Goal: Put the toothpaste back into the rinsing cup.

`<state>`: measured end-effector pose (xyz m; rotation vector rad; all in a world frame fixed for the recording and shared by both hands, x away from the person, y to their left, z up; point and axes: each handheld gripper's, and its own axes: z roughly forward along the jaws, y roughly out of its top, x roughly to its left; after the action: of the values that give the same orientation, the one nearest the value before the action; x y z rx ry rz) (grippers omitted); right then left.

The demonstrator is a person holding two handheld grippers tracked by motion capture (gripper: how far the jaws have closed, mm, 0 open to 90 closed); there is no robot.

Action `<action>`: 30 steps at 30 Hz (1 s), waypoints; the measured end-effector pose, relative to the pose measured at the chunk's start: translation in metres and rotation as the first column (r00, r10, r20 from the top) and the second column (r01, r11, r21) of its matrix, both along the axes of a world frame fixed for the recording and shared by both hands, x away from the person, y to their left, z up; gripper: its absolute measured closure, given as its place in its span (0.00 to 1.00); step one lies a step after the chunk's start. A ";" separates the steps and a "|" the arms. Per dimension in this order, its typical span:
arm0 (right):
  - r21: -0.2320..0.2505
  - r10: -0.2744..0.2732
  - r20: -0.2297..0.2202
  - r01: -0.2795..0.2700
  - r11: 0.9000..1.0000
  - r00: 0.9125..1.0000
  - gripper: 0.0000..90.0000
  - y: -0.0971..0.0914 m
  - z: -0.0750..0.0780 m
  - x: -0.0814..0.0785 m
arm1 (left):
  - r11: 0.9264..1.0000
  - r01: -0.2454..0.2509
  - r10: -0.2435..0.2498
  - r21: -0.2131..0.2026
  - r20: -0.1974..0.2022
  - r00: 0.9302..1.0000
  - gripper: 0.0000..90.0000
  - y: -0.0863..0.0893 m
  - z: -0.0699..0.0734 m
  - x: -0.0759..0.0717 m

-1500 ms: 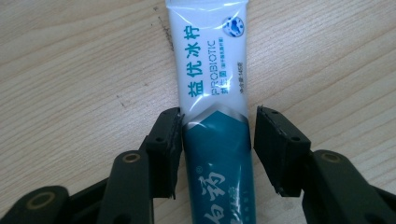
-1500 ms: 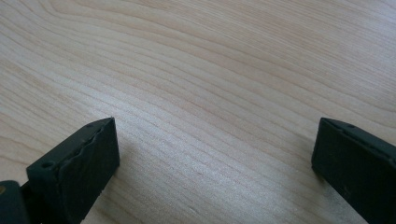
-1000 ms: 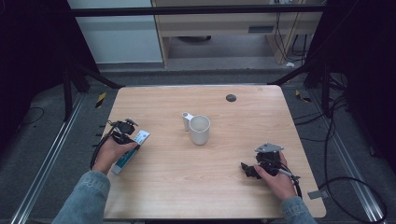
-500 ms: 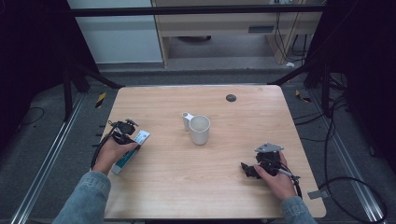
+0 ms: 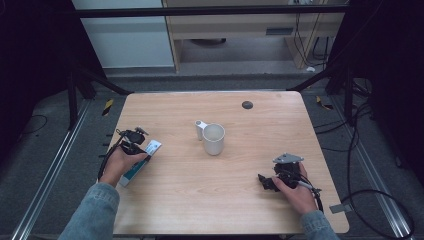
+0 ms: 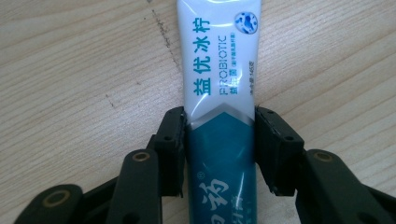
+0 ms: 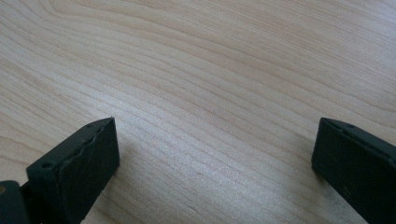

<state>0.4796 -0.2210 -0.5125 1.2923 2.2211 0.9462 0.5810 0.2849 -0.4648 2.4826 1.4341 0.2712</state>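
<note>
A white and teal toothpaste tube (image 6: 219,70) lies flat on the wooden table (image 5: 175,200) at its left side. My left gripper (image 6: 219,135) straddles the tube near the line where white meets teal. Its jaws have just been closing, and both pads now press the tube's edges. From above, the left gripper (image 5: 132,142) sits over the tube (image 5: 150,149), held by a hand in a denim sleeve. My right gripper (image 5: 267,181) rests at the table's right front. Its jaws (image 7: 215,154) stand wide open over bare wood.
A white mug (image 5: 213,138) stands upright mid-table with its handle toward the far left. A small dark disc (image 5: 247,104) lies near the far edge. Black frame legs and cables surround the table, and a low shelf stands beyond it.
</note>
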 end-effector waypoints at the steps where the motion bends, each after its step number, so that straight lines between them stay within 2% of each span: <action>1: 0.000 0.000 0.000 0.000 1.000 1.000 0.01 0.000 0.000 0.000 | 1.000 0.001 -0.001 0.000 -0.002 1.000 0.63 0.000 0.000 0.000; 5: 0.000 0.000 0.000 0.000 1.000 1.000 0.01 0.000 0.000 0.000 | 1.000 0.005 -0.005 0.003 -0.005 1.000 0.68 -0.003 0.001 -0.001; 9: 0.000 0.000 0.000 0.000 1.000 1.000 0.01 0.000 0.000 0.000 | 0.999 0.030 -0.030 0.012 -0.009 1.000 0.72 -0.004 0.003 -0.001; 13: 0.000 0.000 0.000 0.000 1.000 1.000 0.01 0.000 0.000 0.000 | 0.999 0.042 -0.042 0.003 -0.008 0.999 0.82 -0.003 0.008 -0.002; 22: 0.000 0.000 0.000 0.000 1.000 1.000 0.01 0.000 0.000 0.000 | 0.999 0.036 -0.036 -0.014 -0.006 0.999 0.85 0.000 0.009 -0.007; 24: 0.000 0.000 0.000 0.000 1.000 1.000 0.01 0.000 0.000 0.000 | 0.999 0.037 -0.037 -0.003 0.005 0.999 0.86 0.002 0.010 -0.010; 29: -0.001 0.002 0.002 -0.002 1.000 1.000 0.01 0.000 0.000 0.000 | 0.999 0.030 -0.029 -0.026 0.030 0.999 0.86 0.003 0.016 -0.017; 30: -0.001 -0.001 0.000 0.001 1.000 1.000 0.01 0.000 0.000 0.000 | 0.999 0.026 -0.024 -0.044 0.051 0.998 0.86 0.002 0.021 -0.020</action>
<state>0.4796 -0.2210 -0.5125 1.2934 2.2205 0.9450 0.5611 0.2873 -0.4438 2.4385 1.3730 0.2917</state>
